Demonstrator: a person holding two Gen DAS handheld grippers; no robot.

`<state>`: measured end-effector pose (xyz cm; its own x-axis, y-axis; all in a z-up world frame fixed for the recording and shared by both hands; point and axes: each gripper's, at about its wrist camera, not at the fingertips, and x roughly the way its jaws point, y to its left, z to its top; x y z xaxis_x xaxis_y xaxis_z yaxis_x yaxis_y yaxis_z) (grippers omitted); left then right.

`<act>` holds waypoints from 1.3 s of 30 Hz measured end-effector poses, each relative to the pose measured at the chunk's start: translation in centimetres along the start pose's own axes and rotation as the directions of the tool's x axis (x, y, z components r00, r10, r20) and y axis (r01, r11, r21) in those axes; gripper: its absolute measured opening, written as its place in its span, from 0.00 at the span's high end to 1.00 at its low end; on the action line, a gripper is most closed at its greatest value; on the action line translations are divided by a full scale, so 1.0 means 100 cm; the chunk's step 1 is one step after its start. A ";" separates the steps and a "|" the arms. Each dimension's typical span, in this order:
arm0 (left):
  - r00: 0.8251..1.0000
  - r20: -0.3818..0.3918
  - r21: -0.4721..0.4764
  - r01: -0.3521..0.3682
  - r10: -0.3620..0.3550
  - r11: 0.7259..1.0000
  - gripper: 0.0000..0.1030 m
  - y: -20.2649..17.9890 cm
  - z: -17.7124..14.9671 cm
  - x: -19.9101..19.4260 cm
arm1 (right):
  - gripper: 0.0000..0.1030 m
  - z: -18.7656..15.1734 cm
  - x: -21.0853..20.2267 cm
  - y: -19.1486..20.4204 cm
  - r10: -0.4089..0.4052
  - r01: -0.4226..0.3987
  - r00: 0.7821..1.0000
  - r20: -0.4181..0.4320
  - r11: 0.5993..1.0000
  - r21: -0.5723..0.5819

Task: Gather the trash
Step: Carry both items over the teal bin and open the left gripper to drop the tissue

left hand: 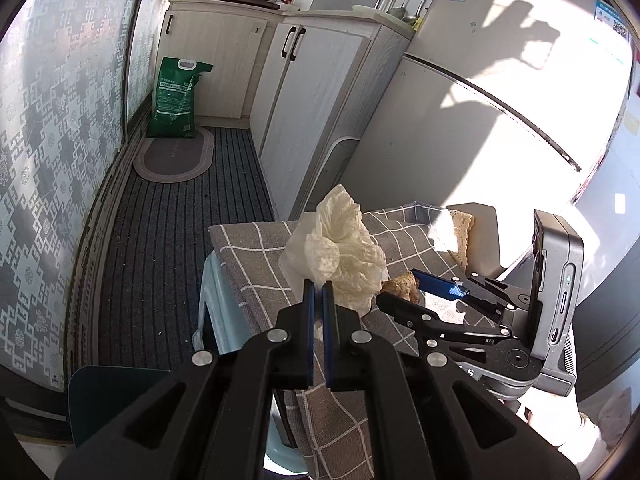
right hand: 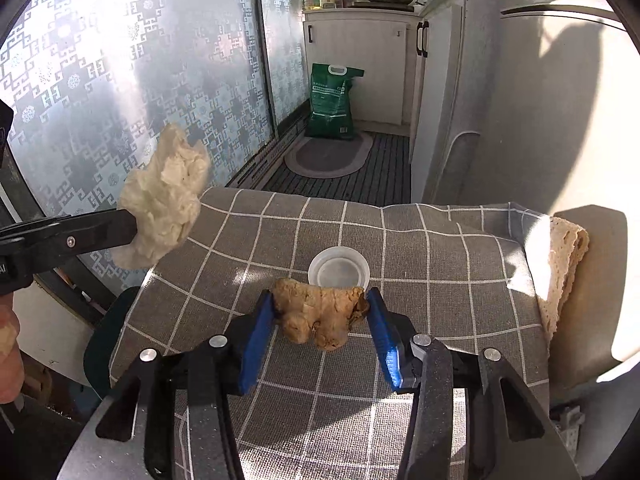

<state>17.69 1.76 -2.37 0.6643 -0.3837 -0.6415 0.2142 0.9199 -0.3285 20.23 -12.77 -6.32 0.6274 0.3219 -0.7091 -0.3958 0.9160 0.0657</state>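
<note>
A crumpled white tissue hangs in the air over the left end of the table, and my left gripper is shut on its lower edge. From the right wrist view the same tissue shows at the tip of the left gripper. My right gripper is shut on a lumpy brown scrap, one blue pad at each end, just above the grey checked tablecloth. A white round lid lies on the cloth right behind it. The left wrist view shows the right gripper with the brown scrap.
A lace cloth hangs at the table's right end. A pale blue stool stands under the cloth's left side. Beyond are a green sack, an oval mat, white cabinets and a fridge. A patterned glass wall runs along the left.
</note>
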 end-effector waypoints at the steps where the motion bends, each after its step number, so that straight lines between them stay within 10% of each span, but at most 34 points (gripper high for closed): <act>1: 1.000 0.002 0.001 -0.004 0.004 1.000 0.96 0.002 -0.002 -0.004 | 0.53 0.002 -0.001 0.003 0.004 -0.004 1.000 0.004 1.000 -0.003; 23: 0.991 -0.035 0.018 -0.129 0.130 0.991 0.96 0.067 -0.041 -0.051 | 0.54 0.023 -0.009 0.098 0.152 -0.149 0.988 0.016 0.981 -0.125; 39: 0.953 -0.195 0.053 -0.227 0.233 0.972 0.96 0.124 -0.107 -0.038 | 0.53 0.016 0.007 0.167 0.248 -0.256 0.967 -0.065 0.948 -0.188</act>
<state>10.17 13.75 -11.45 0.5434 -0.1670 -0.8227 0.0952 0.9859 -0.1373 15.16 3.10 -4.55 0.4646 0.5223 -0.7150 -0.6619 0.7412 0.1113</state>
